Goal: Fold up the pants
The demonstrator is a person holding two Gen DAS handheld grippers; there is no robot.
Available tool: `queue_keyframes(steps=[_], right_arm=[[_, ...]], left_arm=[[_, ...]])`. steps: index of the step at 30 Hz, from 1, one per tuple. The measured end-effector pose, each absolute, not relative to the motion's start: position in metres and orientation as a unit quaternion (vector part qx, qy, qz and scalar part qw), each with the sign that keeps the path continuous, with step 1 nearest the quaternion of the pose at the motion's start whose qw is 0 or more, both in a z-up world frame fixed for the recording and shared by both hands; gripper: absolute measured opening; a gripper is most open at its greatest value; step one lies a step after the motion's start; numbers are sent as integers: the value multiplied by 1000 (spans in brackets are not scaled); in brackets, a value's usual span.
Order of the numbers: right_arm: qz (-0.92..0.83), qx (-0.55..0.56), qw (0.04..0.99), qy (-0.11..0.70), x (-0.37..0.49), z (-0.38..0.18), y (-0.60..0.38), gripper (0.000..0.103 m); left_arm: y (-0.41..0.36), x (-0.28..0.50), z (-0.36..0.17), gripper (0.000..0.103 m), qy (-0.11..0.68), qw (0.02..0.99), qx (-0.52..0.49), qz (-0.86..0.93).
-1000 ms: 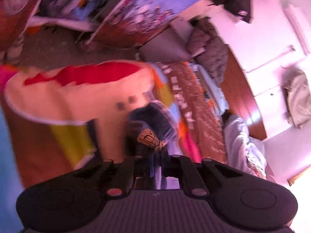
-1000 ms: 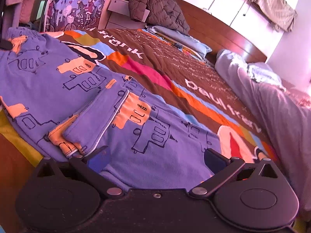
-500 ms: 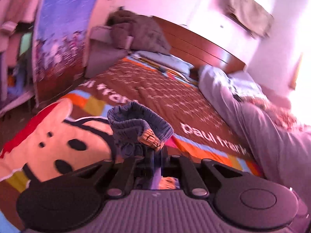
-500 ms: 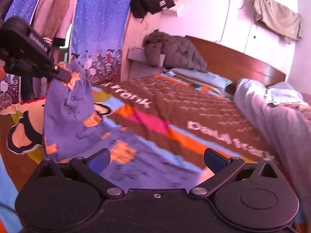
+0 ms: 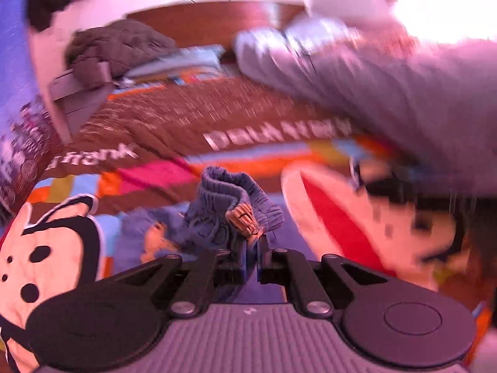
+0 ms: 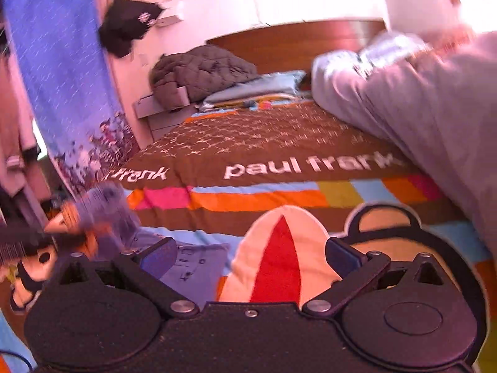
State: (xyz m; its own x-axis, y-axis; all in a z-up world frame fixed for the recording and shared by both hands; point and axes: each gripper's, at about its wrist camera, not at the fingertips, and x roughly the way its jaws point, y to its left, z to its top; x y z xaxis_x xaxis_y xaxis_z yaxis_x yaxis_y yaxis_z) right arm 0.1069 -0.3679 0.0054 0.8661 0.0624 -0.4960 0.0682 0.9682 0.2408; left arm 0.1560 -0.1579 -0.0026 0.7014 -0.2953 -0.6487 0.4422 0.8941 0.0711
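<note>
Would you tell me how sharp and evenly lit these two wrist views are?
Left wrist view: heavy motion blur on the bedspread; the left gripper and the pants it pinches stay fairly sharp; top right is washed out. Right wrist view: sharper, bedspread lettering readable, pants at left smeared; fisheye bending and a pink cast in both.

This is a bedroom in a home. A big bed point(image 6: 279, 143) fills most of the room. It has a brown wooden headboard point(image 6: 295, 40) at the far end, against a white wall. A bright bedspread point(image 6: 264, 199) with colored stripes, white letters and a cartoon face covers it. A grey blanket point(image 6: 419, 99) is bunched along the right edge of the bed. A dark puffy jacket point(image 6: 198, 71) and flat pillows point(image 6: 257, 88) lie near the headboard. A blue curtain point(image 6: 62, 77) hangs on the left, and a black bag point(image 6: 127, 28) hangs on the wall beside it.
</note>
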Motion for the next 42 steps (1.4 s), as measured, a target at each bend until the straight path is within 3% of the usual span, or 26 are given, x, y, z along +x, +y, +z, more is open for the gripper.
queue_keyframes(steps=[4, 6, 8, 10, 13, 16, 19, 25, 26, 27, 30, 42], right_arm=[[30, 169, 941, 291, 117, -10, -376, 99], [51, 184, 935, 299, 118, -16, -375, 99], [76, 202, 928, 303, 121, -23, -372, 99], [96, 222, 921, 306, 124, -27, -367, 99], [133, 250, 907, 312, 135, -34, -359, 99], [166, 251, 903, 305, 148, -34, -347, 97], [202, 256, 896, 303, 167, -32, -337, 90], [209, 213, 897, 327, 203, -35, -313, 71], [207, 207, 897, 331, 207, -37, -310, 60], [200, 199, 899, 334, 210, -40, -308, 38], [192, 197, 898, 344, 208, -44, -308, 18], [157, 158, 916, 334, 180, -20, -341, 16]], left_arm=[[-191, 146, -47, 13, 338, 897, 221, -180], [-194, 138, -55, 24, 339, 894, 232, -178], [-193, 129, -56, 42, 325, 899, 235, -177], [-192, 124, -54, 50, 313, 903, 239, -169], [-187, 122, -52, 51, 304, 909, 237, -158], [-185, 131, -55, 49, 312, 907, 237, -152], [-183, 134, -57, 26, 325, 904, 230, -155], [-176, 133, -54, 11, 329, 905, 219, -157], [-175, 134, -53, 9, 329, 906, 217, -157], [-174, 133, -52, 8, 329, 906, 214, -157], [-171, 134, -44, 7, 328, 907, 206, -162], [-202, 118, -40, 6, 319, 887, 236, -235]])
